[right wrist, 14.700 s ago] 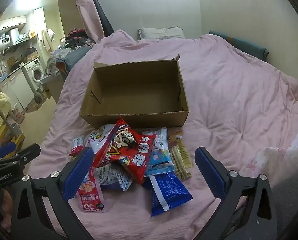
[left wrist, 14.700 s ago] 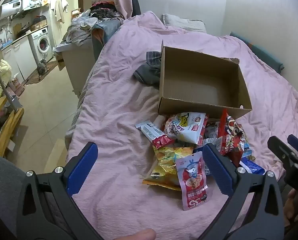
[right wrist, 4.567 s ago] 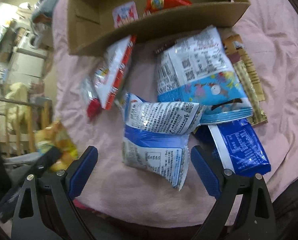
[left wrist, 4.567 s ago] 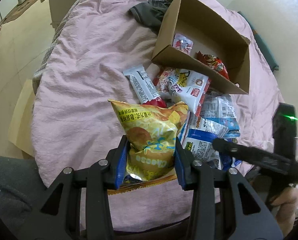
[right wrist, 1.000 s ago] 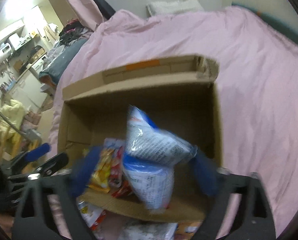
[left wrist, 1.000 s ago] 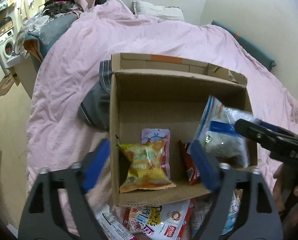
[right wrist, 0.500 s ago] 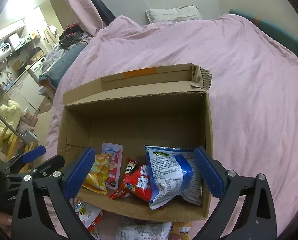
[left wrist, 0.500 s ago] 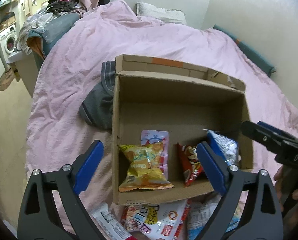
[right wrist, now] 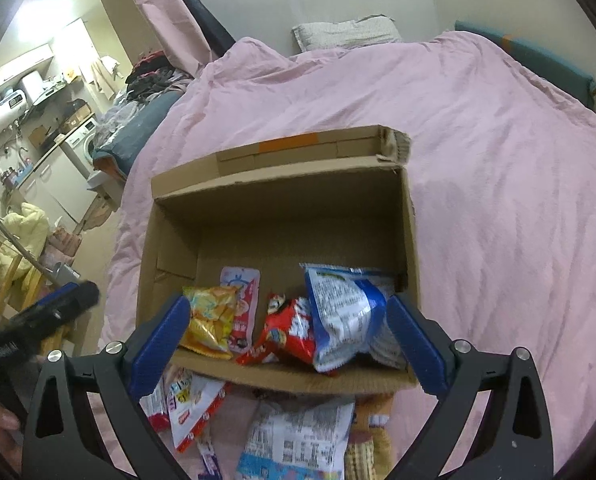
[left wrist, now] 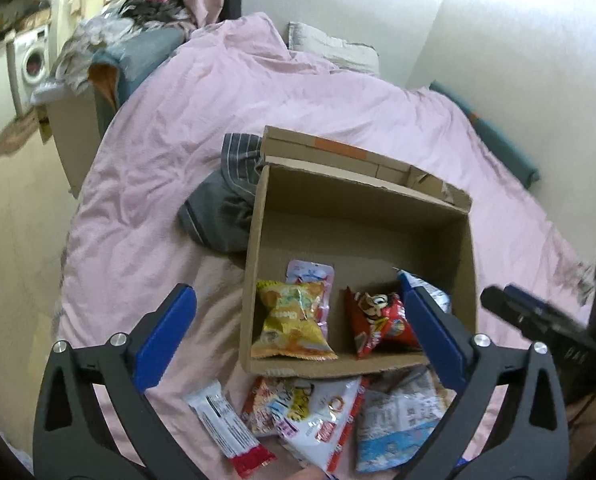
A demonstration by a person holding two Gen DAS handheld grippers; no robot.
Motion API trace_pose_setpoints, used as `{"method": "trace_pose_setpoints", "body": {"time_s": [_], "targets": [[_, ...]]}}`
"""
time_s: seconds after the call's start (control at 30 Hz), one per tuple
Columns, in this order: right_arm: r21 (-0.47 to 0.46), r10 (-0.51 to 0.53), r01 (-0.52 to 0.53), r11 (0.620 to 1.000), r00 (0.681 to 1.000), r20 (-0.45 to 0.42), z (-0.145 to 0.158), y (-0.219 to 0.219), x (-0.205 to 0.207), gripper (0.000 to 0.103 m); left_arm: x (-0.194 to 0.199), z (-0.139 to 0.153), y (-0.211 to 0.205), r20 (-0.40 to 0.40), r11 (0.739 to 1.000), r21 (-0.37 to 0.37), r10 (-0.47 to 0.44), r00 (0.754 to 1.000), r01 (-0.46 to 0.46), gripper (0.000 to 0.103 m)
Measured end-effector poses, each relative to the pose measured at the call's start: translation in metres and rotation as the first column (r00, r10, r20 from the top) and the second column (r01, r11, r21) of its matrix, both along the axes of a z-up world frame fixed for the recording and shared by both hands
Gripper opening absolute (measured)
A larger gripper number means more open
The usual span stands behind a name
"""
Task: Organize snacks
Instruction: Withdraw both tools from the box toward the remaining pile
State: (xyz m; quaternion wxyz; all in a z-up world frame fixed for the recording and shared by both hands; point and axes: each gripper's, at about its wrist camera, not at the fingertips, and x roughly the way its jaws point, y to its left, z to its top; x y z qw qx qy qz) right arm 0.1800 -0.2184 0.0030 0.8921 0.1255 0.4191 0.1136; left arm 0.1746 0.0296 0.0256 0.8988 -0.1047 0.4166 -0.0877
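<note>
I have the left gripper (left wrist: 298,336) spread wide with nothing between its blue pads, hovering over the near edge of the cardboard box (left wrist: 258,240) on the pink bed (left wrist: 158,152). My right gripper (right wrist: 286,344) is likewise open and empty, just above the box's near wall. Inside the box, along that near wall, I see a yellow cheese snack bag (left wrist: 292,322) lying partly on a pink pouch (left wrist: 312,276), then a red snack bag (left wrist: 378,320), then a blue-and-white bag (right wrist: 342,312) leaning toward the right wall. Outside, on the bed just in front of the box, lie a white bar with a red end (left wrist: 230,428), a white-and-red packet (left wrist: 318,416) and a pale blue-bottomed bag (left wrist: 398,420). A grey striped garment (left wrist: 226,208) touches the box's left side
</note>
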Motion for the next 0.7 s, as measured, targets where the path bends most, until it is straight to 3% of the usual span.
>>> {"method": "trace_pose_setpoints", "body": {"time_s": [0.47,0.7], "targets": [[0.035,-0.004,0.006,0.999,0.998,-0.056,-0.011,-0.006,-0.051,0.101,-0.049,-0.009,0.019,-0.034,0.991,0.127,0.054,0.998,-0.049,0.103],[0.061,-0.013,0.019,0.998,0.996,-0.090,-0.017,-0.010,-0.071,0.101,-0.061,-0.020,0.056,-0.091,0.982,0.093,0.172,0.981,-0.164,0.103]]}}
